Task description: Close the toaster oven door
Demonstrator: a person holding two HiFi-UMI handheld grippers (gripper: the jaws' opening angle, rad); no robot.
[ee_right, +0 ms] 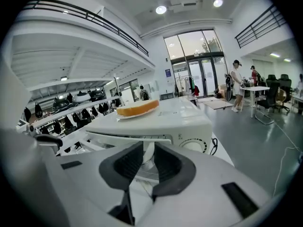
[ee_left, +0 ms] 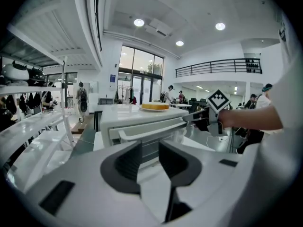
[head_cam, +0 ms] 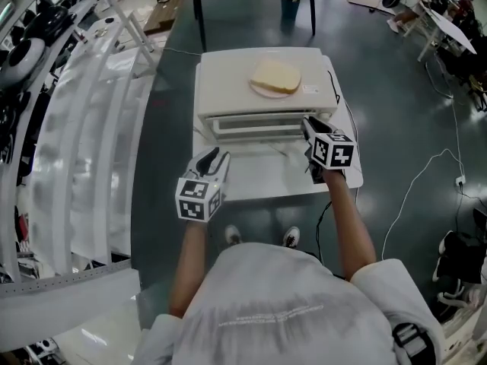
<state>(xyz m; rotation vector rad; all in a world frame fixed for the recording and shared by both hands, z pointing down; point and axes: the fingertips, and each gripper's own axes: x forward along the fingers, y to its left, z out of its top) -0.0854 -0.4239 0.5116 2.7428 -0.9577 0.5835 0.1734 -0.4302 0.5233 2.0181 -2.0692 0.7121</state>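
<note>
Door on the toaster oven is tipped most of the way up but not seated yet, with a gap still showing along the top. The right gripper looks pinched on the right end of the handle. The left gripper hangs spread and empty over the table. Just the final push left, I'd say.

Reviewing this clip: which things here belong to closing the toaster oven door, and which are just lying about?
Job: toaster oven; door handle; right gripper, clamped on the handle.
Lying about: bread slice; plate; cable; left gripper, open and empty.
</note>
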